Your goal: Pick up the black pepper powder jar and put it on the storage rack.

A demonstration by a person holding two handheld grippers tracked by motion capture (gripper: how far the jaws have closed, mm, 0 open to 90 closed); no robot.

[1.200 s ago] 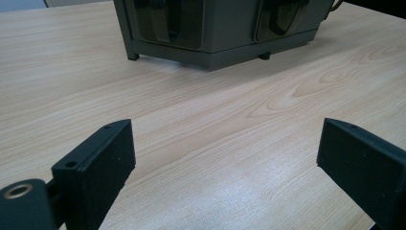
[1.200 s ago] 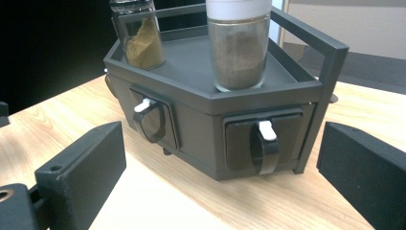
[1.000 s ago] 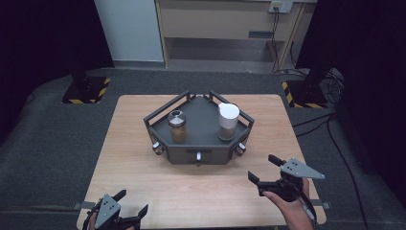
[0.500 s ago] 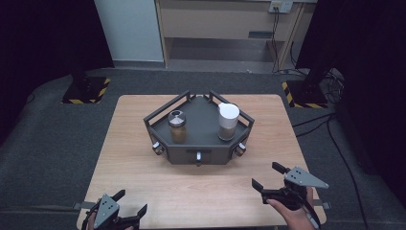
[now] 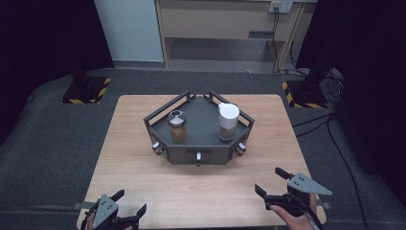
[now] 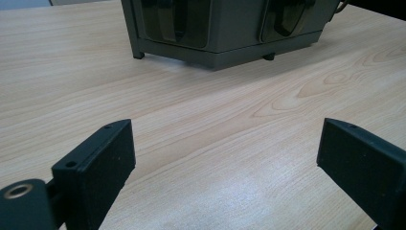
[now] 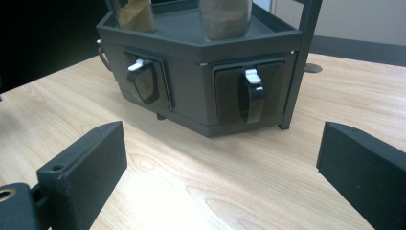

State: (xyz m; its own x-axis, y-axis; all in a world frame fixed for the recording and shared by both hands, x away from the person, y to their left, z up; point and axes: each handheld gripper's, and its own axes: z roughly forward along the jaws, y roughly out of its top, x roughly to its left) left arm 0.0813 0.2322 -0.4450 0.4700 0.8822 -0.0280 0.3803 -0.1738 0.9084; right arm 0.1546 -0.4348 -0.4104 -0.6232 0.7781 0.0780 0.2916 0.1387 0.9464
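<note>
Wooden table (image 5: 143, 143) in a dark room. Grey rack (image 5: 198, 125) at centre w/ brown jar (image 5: 177, 126) and white jar (image 5: 228, 121) on top. Left gripper (image 5: 128, 207) and right gripper (image 5: 274, 183) both wide open, holding nothing, well apart from rack. Work looks not yet begun.

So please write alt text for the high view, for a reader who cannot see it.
A dark grey hexagonal rack on a wooden table holds a spice jar and a white-lidded jar. Near the front edge, the left gripper and right gripper are open.
</note>
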